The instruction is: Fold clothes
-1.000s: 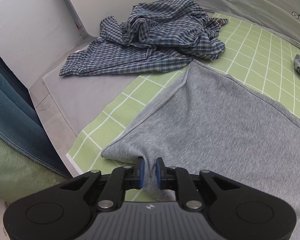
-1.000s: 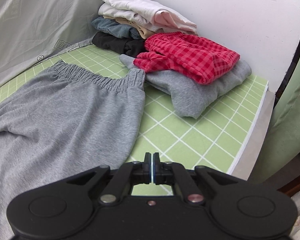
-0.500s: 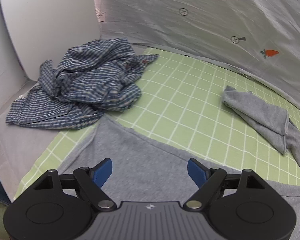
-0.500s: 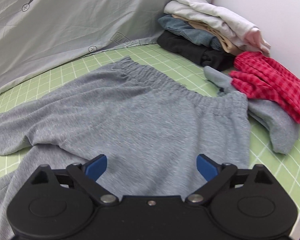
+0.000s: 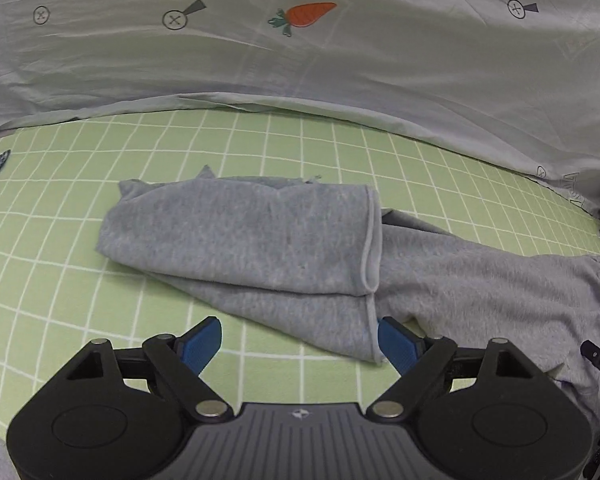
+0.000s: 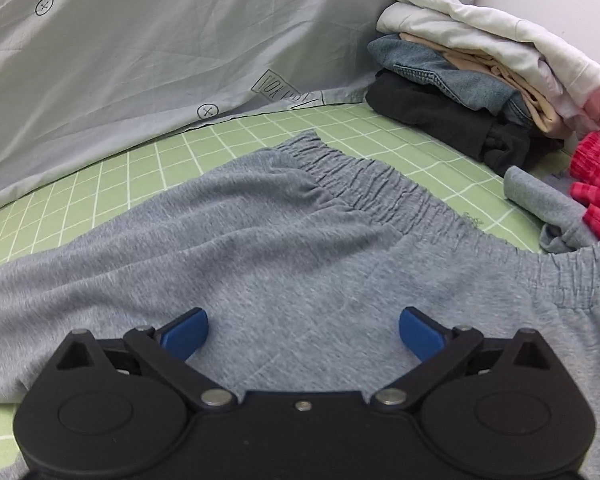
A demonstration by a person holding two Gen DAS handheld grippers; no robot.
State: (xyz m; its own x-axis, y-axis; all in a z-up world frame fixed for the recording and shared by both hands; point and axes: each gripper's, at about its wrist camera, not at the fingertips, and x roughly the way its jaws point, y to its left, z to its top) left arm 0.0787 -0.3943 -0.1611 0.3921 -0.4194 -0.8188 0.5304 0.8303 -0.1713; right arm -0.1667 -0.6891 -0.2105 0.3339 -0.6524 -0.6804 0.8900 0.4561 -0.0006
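Folded stack [image 6: 484,80] beyond grey sweatpants [image 6: 300,248], red garment [image 6: 598,184] beside

Bare green grid mat [image 5: 80,280] lies free left of the folded-back trouser leg [image 5: 240,240]; grey sheet [image 6: 140,60] walls the far edge; stacked clothes [image 6: 480,92] block the right corner.

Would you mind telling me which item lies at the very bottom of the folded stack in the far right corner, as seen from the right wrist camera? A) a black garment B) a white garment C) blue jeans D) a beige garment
A: the black garment lies directly on the green checked mat, with the blue jeans, the beige garment and the white garment piled above it.
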